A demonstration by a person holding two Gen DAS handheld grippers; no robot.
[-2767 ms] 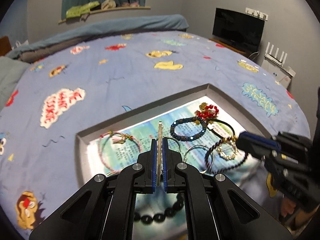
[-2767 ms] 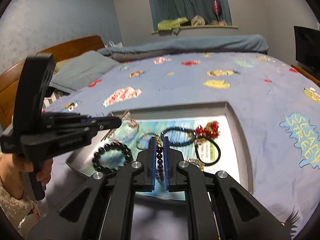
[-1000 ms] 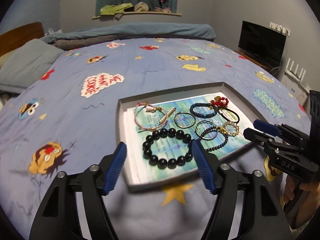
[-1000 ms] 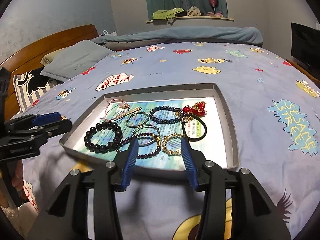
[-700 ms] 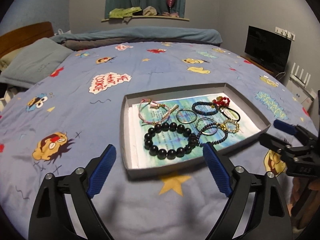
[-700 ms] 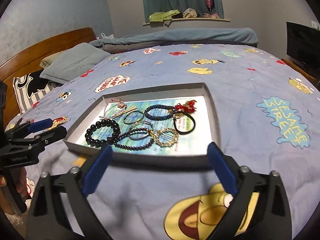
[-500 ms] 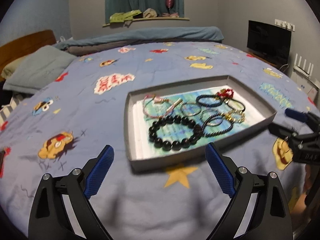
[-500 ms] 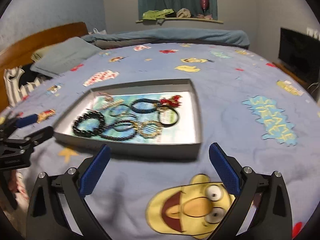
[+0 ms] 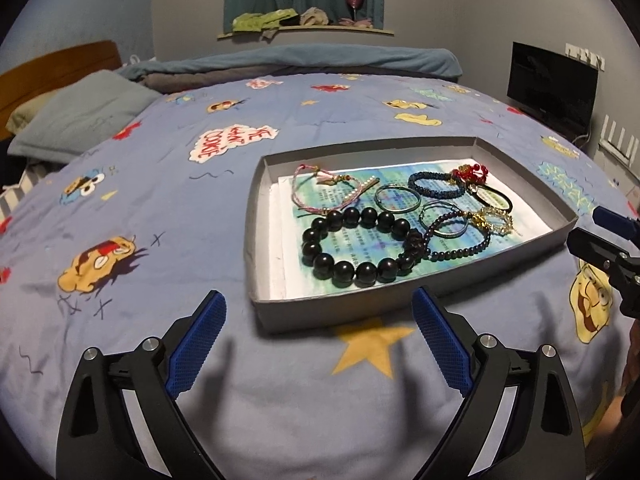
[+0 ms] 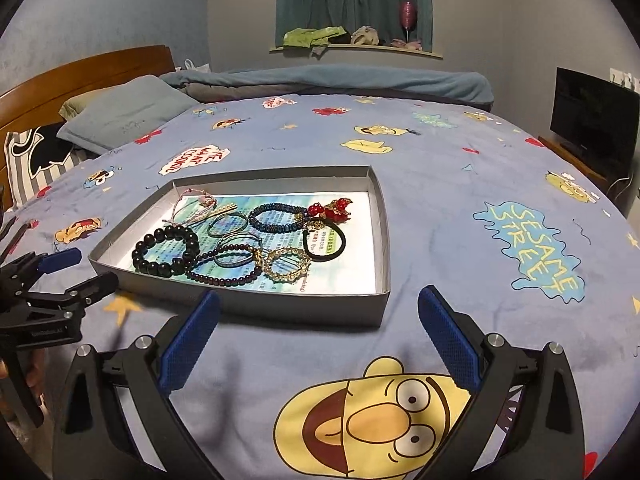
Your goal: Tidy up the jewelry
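Observation:
A shallow grey tray (image 9: 524, 172) lies on the bed with several bracelets on its printed paper lining. Nearest the left corner is a black bead bracelet (image 9: 352, 272), with a pink cord bracelet (image 9: 316, 194) behind it. A purple bead string (image 9: 460, 252), a gold bracelet (image 9: 496, 220), a black hair tie (image 9: 494, 198) and red beads (image 9: 470, 172) fill the right half. My left gripper (image 9: 319, 300) hangs open in front of the tray's near wall, holding nothing. My right gripper (image 10: 319, 296) is open and bare before the tray (image 10: 280, 172), short of the gold bracelet (image 10: 288, 266).
The bed cover (image 9: 160, 200) is blue with cartoon prints. A grey pillow (image 10: 120, 116) and wooden headboard (image 10: 80, 72) are at the left, and a rolled blanket (image 10: 340, 80) lies along the far side. A dark TV (image 10: 592, 120) stands at the right.
Both grippers were shut on jewelry over the tray; both have since opened wide and drawn back to its near side. The pieces now lie in the tray.

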